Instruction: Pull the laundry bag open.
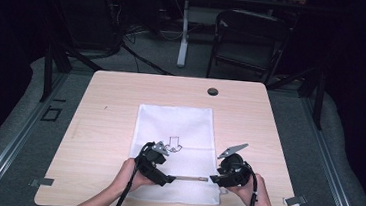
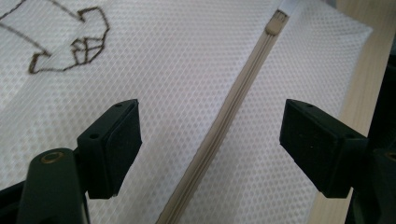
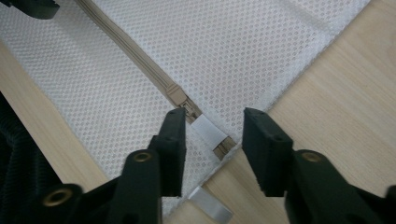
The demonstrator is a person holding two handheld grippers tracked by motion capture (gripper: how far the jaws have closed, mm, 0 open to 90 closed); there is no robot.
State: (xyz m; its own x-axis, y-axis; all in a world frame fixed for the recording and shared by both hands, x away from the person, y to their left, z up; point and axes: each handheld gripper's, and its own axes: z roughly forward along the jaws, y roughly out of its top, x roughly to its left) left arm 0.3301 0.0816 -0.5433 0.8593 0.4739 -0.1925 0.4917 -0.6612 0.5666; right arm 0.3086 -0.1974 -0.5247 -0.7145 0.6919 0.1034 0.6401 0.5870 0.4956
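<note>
Over mesh bag (image 1: 174, 152): left tongs (image 2: 210, 140) wide, right tongs (image 3: 212, 140) narrower, both holding nothing.

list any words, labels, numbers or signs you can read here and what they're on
No readable words, brand names or numbers anywhere.
The one sign: a brown outline drawing on the white mesh bag, arrow-like in the high view and partly seen in the left gripper view; it carries no letters.
The zipper and its slider bear no legible marking.
</note>
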